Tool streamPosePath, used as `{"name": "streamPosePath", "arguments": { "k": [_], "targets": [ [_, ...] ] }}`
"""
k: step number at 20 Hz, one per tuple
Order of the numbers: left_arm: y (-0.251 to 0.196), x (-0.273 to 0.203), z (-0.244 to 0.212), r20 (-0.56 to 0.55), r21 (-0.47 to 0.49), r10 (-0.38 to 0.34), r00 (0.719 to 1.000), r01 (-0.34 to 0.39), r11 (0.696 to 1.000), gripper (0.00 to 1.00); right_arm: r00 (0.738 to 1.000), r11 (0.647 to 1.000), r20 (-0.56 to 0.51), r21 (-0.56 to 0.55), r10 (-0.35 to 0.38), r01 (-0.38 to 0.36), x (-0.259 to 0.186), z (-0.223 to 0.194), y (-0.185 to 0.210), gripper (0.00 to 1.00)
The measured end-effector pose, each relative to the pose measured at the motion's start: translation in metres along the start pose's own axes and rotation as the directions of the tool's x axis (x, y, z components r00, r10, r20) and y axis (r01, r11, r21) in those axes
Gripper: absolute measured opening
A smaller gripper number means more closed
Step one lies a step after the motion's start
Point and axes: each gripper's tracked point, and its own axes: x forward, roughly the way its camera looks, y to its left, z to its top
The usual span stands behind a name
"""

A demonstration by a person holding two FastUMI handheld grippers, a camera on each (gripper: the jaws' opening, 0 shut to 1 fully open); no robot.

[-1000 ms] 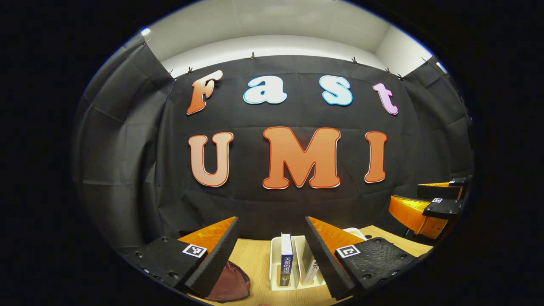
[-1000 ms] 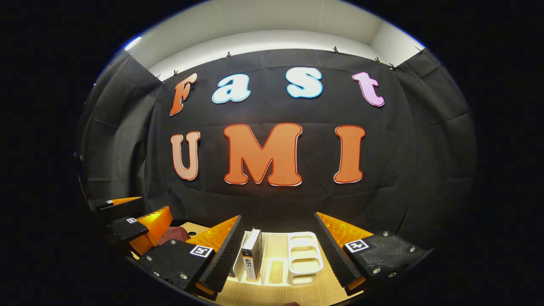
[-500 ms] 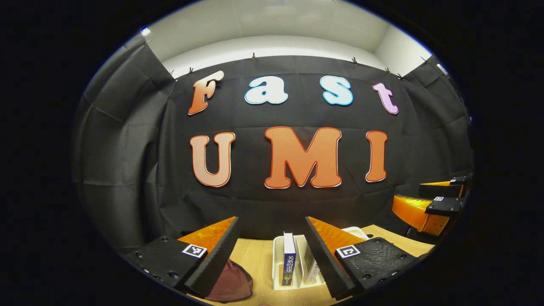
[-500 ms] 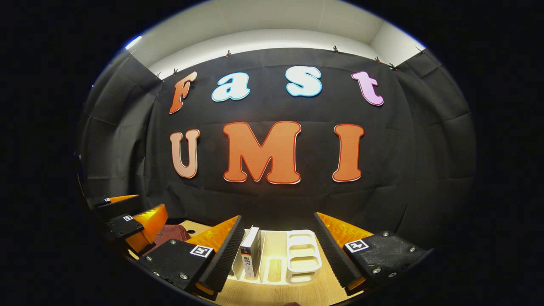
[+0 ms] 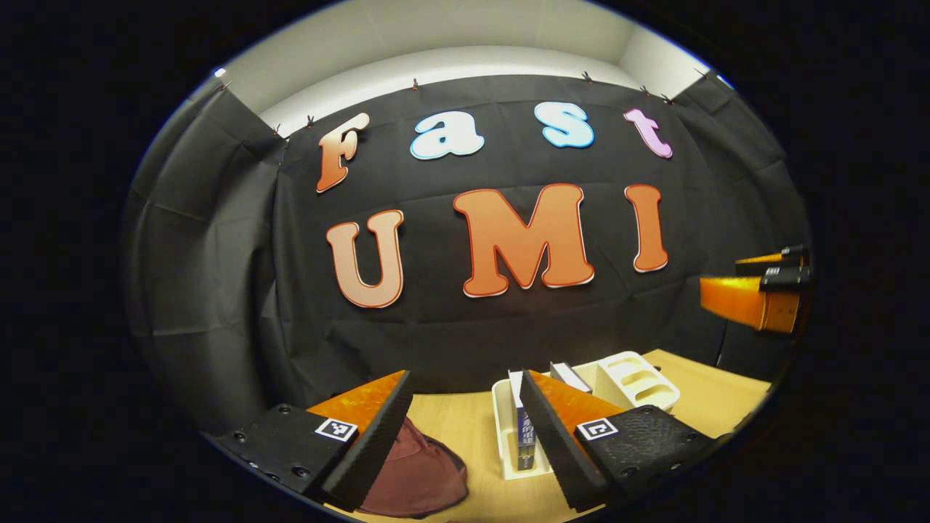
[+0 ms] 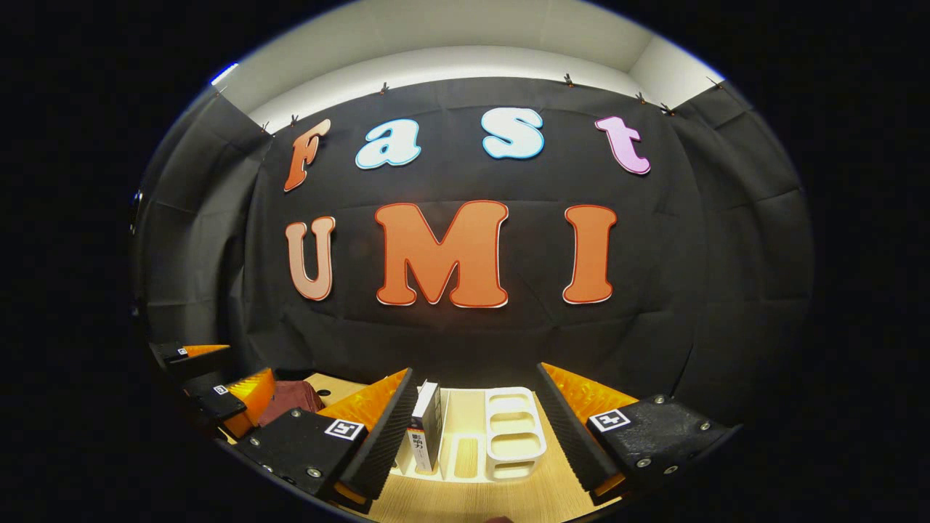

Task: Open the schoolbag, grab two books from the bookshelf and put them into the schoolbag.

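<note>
The dark red schoolbag (image 5: 414, 476) is seen lying on the wooden table (image 5: 716, 396) in the left gripper view, partly hidden behind the left gripper's own left finger; whether it is zipped or unzipped cannot be told. In the right gripper view the schoolbag (image 6: 290, 398) is seen toward the table's left side, behind the left gripper (image 6: 214, 378). Just beside the bag, nearer the middle of the table (image 6: 465, 501), a white bookshelf (image 5: 628, 374) with slotted dividers is placed. A blue book (image 5: 524, 432) is held upright in the shelf's near compartment, its spine facing the camera, and a second book (image 5: 569, 376) is seen leaning behind it, largely covered by the finger. In the right gripper view one book (image 6: 425, 428) is seen standing in the left part of the bookshelf (image 6: 512, 436), slightly tilted. The left gripper (image 5: 465, 428) is held above the table with its fingers spread wide and nothing between them. The right gripper (image 6: 476, 428) is likewise spread apart and unloaded, raised over the shelf. The right gripper (image 5: 759, 290) is also seen at the far right of the left gripper view, in the air, well apart from the shelf.
</note>
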Motion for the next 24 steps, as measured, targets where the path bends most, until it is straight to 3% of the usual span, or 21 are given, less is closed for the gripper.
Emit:
{"name": "streamPosePath", "arguments": {
  "k": [2, 4, 13, 19, 24],
  "targets": [
    [0.006, 0.002, -0.019, -0.028, 0.068, 0.002, 1.000, 0.000, 0.998, 0.99, 1.000, 1.000, -0.005, -0.005, 0.002, -0.002, -0.003, -0.004, -0.001, 0.97],
    [0.011, 0.006, -0.042, -0.067, 0.136, 0.004, 0.998, 0.005, 0.991, 0.95, 1.000, 1.000, -0.015, -0.009, 0.001, -0.001, -0.001, -0.007, -0.001, 0.97],
    [0.015, -0.004, -0.131, -0.230, 0.333, -0.023, 0.973, 0.101, 0.938, 0.96, 0.999, 1.000, -0.047, -0.017, -0.014, 0.013, 0.000, -0.022, -0.010, 0.97],
    [0.024, -0.011, -0.210, -0.387, 0.466, 0.018, 0.922, 0.179, 0.866, 0.96, 0.997, 0.999, -0.067, -0.023, -0.035, 0.033, 0.001, -0.032, -0.021, 0.97],
    [0.033, -0.025, -0.272, -0.514, 0.531, 0.050, 0.856, 0.272, 0.803, 0.97, 0.995, 0.998, -0.084, -0.031, -0.054, 0.051, 0.001, -0.038, -0.029, 0.97]
  ]
}}
